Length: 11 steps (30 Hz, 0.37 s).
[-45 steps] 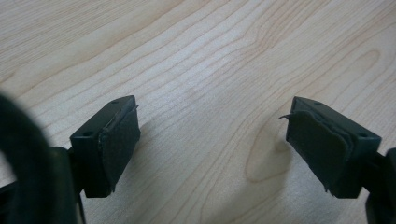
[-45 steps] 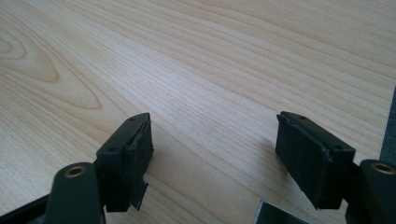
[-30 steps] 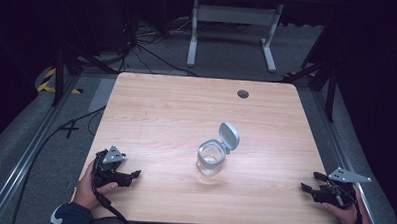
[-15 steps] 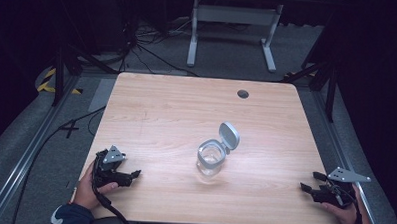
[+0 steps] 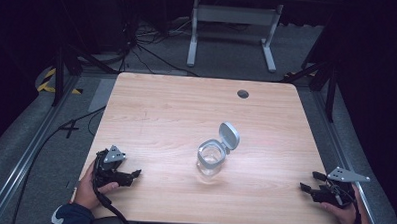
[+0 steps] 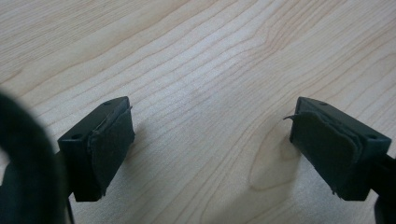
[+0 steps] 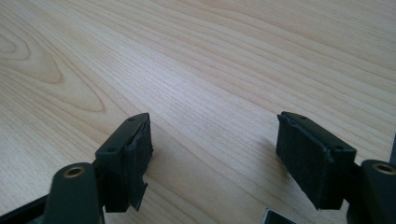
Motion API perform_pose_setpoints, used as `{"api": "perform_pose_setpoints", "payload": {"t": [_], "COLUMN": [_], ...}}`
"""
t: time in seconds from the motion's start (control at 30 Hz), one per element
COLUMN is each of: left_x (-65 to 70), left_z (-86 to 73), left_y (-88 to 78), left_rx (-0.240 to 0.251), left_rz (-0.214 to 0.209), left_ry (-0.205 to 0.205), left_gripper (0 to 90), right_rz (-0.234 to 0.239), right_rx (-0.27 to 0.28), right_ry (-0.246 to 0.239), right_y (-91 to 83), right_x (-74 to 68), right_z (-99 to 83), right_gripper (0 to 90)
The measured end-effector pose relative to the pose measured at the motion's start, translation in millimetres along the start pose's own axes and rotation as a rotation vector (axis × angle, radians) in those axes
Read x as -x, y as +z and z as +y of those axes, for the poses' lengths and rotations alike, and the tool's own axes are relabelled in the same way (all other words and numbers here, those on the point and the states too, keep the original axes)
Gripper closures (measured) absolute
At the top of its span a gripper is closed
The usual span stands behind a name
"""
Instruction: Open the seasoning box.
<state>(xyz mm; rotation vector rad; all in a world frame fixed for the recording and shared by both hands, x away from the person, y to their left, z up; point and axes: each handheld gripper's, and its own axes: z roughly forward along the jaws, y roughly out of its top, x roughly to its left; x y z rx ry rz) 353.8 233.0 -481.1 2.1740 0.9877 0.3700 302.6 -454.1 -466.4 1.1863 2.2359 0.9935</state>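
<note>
A clear glass jar point(image 5: 211, 161) stands near the middle of the wooden table point(image 5: 186, 116), its grey hinged lid point(image 5: 228, 136) flipped up and open. My left gripper point(image 5: 133, 175) rests at the table's front left, held by a hand, jaws open with only bare wood between the pads point(image 6: 112, 144). My right gripper point(image 5: 306, 188) lies at the front right edge, also open, with nothing between its pads point(image 7: 140, 149). Both grippers point toward the table's middle and are well apart from the jar.
A round cable hole point(image 5: 242, 93) sits near the table's far edge. Beyond the table stand a white metal frame point(image 5: 234, 23) and loose cables point(image 5: 139, 45) on the grey floor. A cable point(image 5: 108, 204) trails from the left gripper.
</note>
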Motion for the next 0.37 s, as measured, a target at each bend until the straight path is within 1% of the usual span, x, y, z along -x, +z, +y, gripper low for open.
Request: {"api": "perform_pose_setpoints", "payload": {"t": [0.03, 0.07, 0.37], "left_x": [-1.2, 1.0, 1.6], "left_z": [0.7, 0.3, 1.4], "left_y": [0.6, 1.6, 3.1], "left_rx": [0.006, 0.008, 0.004], "left_rz": [0.011, 0.009, 0.019], "left_ry": [0.021, -0.008, -0.017], "left_gripper": [12.8, 12.3, 9.6], "right_rz": [0.000, 0.000, 0.002], "right_rx": [0.000, 0.000, 0.000], "right_ry": [0.001, 0.001, 0.000], "right_y": [0.0, 0.0, 0.0], "right_x": [-0.1, -0.1, 0.1], "right_z": [0.0, 0.0, 0.0], "right_gripper": [26.8, 26.8, 26.8]}}
